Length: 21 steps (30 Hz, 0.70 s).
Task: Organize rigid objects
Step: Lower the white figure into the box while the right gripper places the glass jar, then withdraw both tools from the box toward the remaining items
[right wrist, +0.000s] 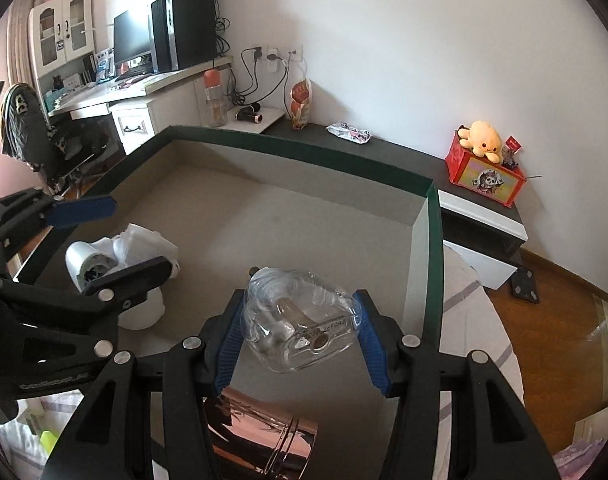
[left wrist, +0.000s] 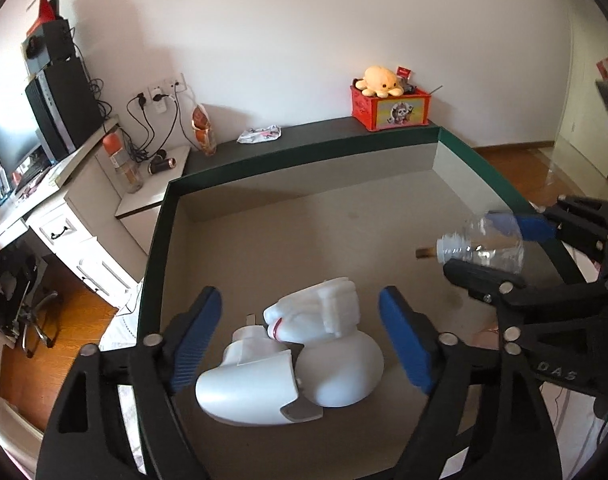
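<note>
A big box with a dark green rim [left wrist: 304,156] and a beige floor fills both views. Several white plastic pieces lie together on its floor: a jug with a red neck ring [left wrist: 324,308], a rounded shell [left wrist: 243,392] and a dome [left wrist: 348,368]. My left gripper [left wrist: 299,296] hangs over them, open, its blue pads clear of the pieces on both sides. My right gripper [right wrist: 299,300] is shut on a clear plastic bottle [right wrist: 304,328], held above the box floor. That bottle [left wrist: 500,256] and the right gripper [left wrist: 480,244] also show at the right of the left wrist view.
A shiny copper-coloured cylinder [right wrist: 263,432] lies just under the right gripper. A small brown cork-like piece [left wrist: 424,254] rests on the box floor. A red box with a plush octopus [left wrist: 388,108] stands on the dark shelf behind. Desk, computer and chair stand to the left.
</note>
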Tool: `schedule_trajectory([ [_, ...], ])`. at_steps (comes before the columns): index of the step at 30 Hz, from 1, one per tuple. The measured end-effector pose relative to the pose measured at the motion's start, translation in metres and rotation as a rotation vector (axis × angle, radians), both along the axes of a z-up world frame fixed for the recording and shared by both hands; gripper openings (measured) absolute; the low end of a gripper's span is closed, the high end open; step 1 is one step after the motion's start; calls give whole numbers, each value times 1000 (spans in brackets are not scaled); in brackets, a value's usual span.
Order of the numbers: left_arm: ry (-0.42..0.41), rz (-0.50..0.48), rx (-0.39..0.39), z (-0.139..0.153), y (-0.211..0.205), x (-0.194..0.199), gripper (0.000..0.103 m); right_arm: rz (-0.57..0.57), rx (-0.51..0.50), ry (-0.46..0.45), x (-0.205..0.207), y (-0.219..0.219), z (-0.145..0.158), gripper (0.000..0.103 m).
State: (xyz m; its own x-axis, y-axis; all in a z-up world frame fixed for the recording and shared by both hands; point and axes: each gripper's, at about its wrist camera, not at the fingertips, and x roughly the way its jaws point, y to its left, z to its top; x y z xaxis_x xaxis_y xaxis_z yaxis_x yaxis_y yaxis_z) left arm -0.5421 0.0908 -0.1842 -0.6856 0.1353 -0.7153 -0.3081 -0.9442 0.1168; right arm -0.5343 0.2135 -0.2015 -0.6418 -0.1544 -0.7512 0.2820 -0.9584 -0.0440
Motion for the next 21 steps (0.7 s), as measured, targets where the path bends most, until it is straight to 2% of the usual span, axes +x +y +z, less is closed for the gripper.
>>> schedule_trajectory([
  [10, 38, 21, -41, 9, -3, 7, 89, -3, -18, -5, 2, 0, -1, 55],
  [11, 43, 22, -40, 11, -6, 10, 89, -5, -19, -1, 4, 0, 0, 57],
  [13, 54, 24, -34, 18, -10, 16, 91, -16, -5, 23, 9, -1, 5, 72],
  [15, 68, 35, -35, 26, -16, 23, 96, -27, -5, 43, 15, 0, 11, 81],
  [17, 97, 50, -43, 37, -22, 34, 96, -37, -35, 64, 24, 3, 22, 81],
  [21, 169, 83, -18, 65, -39, 68, 98, -46, -33, 134, 50, 5, 46, 83],
])
